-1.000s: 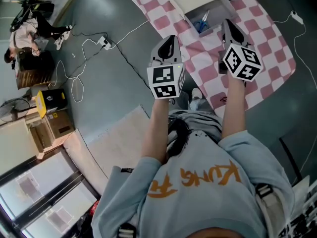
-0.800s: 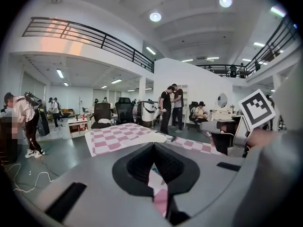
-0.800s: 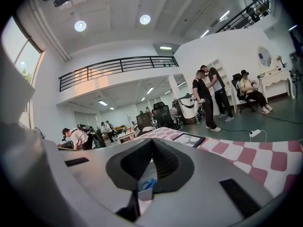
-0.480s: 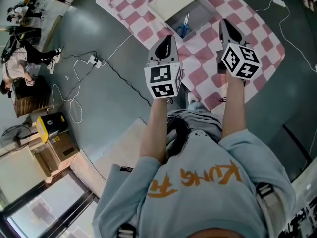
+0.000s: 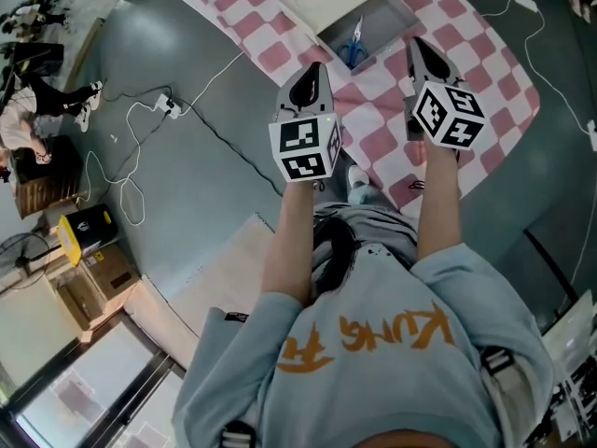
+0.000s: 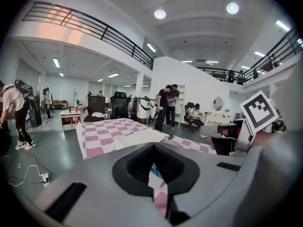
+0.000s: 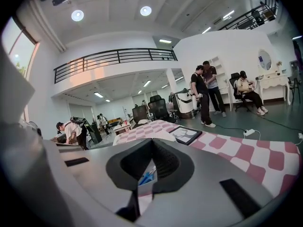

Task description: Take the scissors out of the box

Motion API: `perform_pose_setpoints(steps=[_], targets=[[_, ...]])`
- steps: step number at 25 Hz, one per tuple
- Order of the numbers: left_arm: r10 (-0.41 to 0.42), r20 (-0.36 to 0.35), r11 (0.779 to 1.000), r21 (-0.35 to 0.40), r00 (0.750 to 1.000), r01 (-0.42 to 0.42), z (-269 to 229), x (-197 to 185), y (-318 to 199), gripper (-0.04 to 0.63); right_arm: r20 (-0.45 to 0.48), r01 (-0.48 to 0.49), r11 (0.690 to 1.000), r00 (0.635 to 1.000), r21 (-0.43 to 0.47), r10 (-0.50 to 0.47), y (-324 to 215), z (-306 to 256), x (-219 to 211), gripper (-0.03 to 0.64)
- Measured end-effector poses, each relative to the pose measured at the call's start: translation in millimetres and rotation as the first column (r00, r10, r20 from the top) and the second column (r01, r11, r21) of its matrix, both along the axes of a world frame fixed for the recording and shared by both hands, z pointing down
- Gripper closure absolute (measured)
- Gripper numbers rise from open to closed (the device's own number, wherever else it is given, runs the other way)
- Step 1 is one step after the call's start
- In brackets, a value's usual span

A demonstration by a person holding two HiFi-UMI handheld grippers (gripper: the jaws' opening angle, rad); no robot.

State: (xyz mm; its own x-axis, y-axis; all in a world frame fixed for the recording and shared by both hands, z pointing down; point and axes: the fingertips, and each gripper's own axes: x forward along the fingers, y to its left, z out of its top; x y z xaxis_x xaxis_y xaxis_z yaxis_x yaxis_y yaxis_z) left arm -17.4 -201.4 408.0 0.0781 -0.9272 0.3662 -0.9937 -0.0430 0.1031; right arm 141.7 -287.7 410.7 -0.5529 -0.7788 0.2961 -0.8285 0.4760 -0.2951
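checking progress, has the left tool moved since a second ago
Yes, the left tool has edged closer to the box on the checked cloth; their gap looks narrower.

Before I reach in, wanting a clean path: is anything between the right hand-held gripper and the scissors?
Nothing visible. The scissors lie uncovered in the open box, and the right hand-held gripper, jaws shut, sees them over its wall.

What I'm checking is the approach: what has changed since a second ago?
The head view swung, sliding the checked cloth and box leftward in the picture. Nothing was gripped or released. The left gripper and right gripper stay shut, empty, short of the box; the scissors still lie inside.
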Motion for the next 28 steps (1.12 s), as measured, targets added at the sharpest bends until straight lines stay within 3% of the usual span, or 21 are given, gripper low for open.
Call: perform_pose_setpoints(steps=[13,24,28], targets=[[0.002,-0.077,0.997,-0.072,0.997,-0.008,38.4,-48.4,-37.0,0.578,-0.118,0.005,0.989,0.993,-0.148,-0.023,-24.3,50.2,-55.0,0.618],[0.007,-0.125,0.994,-0.104,0.992,-0.021,63.4,-88.9,-78.1,0.578,-0.217,0.035,0.954,0.971,-0.297,-0.103,-43.5,92.6,-100.8,0.607],[0.0,-0.155,0.993,-0.114,0.988,-0.018,73.4,-102.4,-91.9,0.578,-0.252,0.061,0.915,0.952,-0.399,-0.173,-43.7,112.3,-112.9,0.595]])
